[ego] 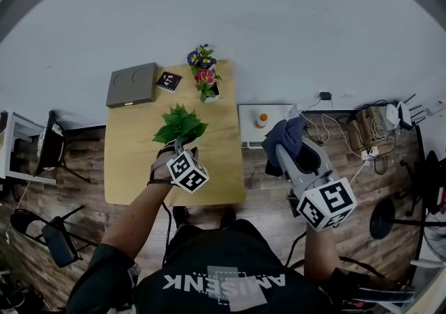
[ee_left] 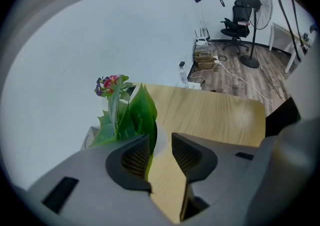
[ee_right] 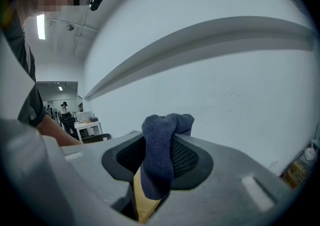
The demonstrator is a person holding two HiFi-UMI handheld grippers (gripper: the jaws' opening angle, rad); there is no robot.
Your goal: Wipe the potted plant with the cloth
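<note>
Your right claw (ee_right: 158, 164) pinches blue cloth (ego: 287, 133), held right of table (ego: 132, 163). Your left claw (ee_left: 160, 154) slightly spread at near side of green plant (ego: 180, 124), mid-table; leaf edge seems to brush one pad. Flowers (ego: 203, 72) at far edge.

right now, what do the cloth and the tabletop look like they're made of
Cloth: soft dark-blue fabric, perhaps terry or microfibre; its surface looks fuzzy and it folds limply. Tabletop: light wood or wood-look laminate with a smooth, low-sheen finish; grain streaks show.
</note>
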